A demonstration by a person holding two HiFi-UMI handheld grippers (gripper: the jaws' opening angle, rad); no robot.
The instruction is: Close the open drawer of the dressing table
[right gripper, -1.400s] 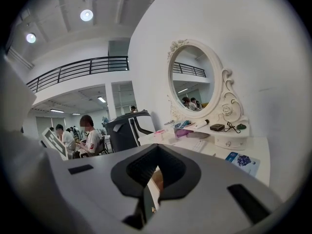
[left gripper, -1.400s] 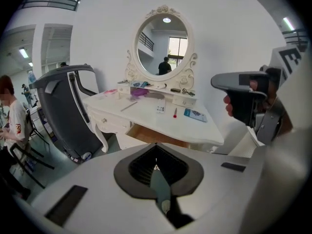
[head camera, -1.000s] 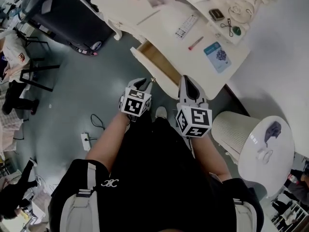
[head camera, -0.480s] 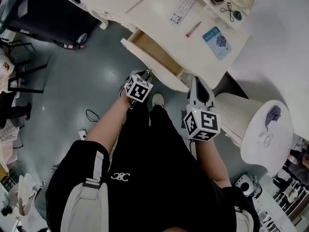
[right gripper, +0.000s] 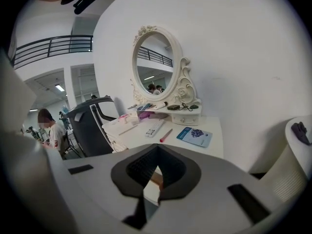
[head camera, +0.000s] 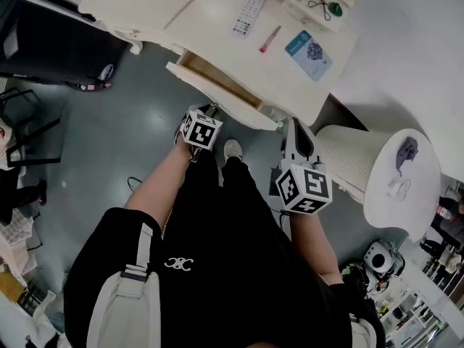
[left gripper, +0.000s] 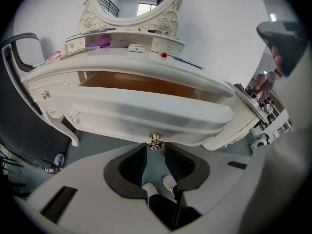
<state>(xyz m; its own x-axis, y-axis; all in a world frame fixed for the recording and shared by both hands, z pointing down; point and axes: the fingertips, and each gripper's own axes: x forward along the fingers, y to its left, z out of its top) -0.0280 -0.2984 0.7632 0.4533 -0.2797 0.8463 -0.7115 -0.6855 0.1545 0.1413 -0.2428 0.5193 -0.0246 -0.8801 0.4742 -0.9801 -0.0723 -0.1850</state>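
My right tool [head camera: 296, 133] sat clenched on nothing, at 4 o'clock from my left tool [head camera: 206, 112]. The left tool's jaws stood released, with the brass knob [left gripper: 155, 141] right at their tips. At 12 o'clock from it the drawer [head camera: 217, 85] hung open, pulled out of the bench [head camera: 210, 29]. Farther back on the benchtop lay a remote [head camera: 246, 14], a red pen [head camera: 270, 39] and a blue booklet [head camera: 307, 51].
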